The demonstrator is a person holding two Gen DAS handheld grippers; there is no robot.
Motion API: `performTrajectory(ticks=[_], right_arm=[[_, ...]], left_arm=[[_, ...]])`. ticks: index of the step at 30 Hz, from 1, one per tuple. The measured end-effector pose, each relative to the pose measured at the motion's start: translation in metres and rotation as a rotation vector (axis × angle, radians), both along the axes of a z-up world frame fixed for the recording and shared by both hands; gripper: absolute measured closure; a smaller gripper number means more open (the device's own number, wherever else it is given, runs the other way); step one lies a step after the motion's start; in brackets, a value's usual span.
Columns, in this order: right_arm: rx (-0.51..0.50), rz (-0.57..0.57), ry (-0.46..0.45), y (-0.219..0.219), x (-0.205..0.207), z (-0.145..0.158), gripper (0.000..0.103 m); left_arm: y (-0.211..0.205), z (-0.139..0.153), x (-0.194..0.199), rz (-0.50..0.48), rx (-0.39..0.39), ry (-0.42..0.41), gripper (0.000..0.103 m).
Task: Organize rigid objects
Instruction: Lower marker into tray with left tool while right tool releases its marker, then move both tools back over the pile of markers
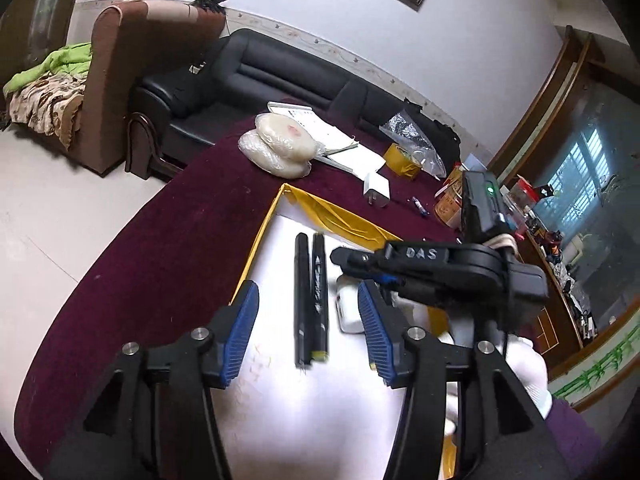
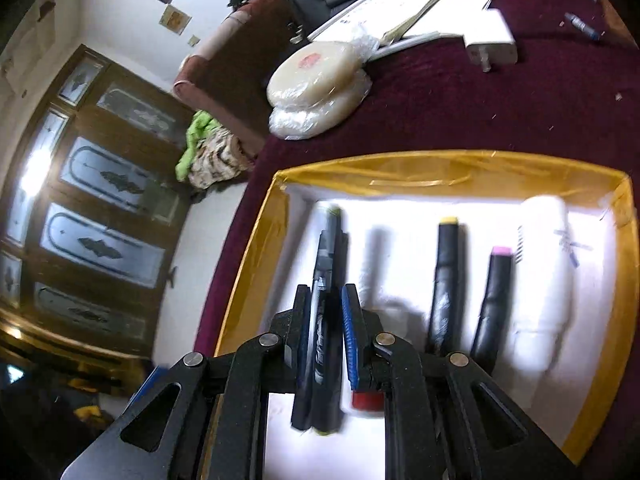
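The left gripper (image 1: 308, 320) hangs released above two black pens (image 1: 310, 300) lying side by side near the left wall of the yellow-rimmed white tray (image 2: 440, 168). The right gripper (image 2: 326, 320) looks clenched around them. Two black markers (image 2: 444, 280) and a white bottle (image 2: 544, 272) lie further right. The tray sits on a maroon table (image 2: 460, 112); sofas stand beyond.

Right claw (image 2: 326, 300) covering the near ends of two black pens (image 2: 326, 264), white tube (image 2: 544, 280) by the tray's (image 2: 256, 248) right wall smeared by blur, label unreadable
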State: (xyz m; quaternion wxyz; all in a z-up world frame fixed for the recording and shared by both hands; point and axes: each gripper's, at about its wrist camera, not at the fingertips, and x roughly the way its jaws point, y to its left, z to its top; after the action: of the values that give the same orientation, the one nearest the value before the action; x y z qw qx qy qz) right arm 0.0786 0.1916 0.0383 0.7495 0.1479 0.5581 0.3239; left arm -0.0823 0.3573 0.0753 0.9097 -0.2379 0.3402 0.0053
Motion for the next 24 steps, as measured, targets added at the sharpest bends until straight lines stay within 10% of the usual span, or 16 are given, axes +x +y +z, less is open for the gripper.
performTrajectory(ticks=[9, 14, 16, 24], right_arm=[[-0.035, -0.006, -0.273, -0.054, -0.031, 0.073, 0.073], [-0.253, -0.201, -0.676, -0.137, -0.091, 0.125, 0.018], [-0.337, -0.334, -0.808, -0.179, -0.109, 0.128, 0.011], [-0.252, -0.65, -0.552, -0.347, -0.09, 0.079, 0.011]], left_arm=[[-0.035, 0.017, -0.018, -0.072, -0.002, -0.039, 0.045], [-0.085, 0.03, -0.02, -0.211, 0.022, -0.087, 0.043], [-0.113, 0.033, -0.018, -0.279, 0.034, -0.089, 0.043], [-0.214, 0.023, -0.01, -0.474, 0.112, -0.017, 0.043]])
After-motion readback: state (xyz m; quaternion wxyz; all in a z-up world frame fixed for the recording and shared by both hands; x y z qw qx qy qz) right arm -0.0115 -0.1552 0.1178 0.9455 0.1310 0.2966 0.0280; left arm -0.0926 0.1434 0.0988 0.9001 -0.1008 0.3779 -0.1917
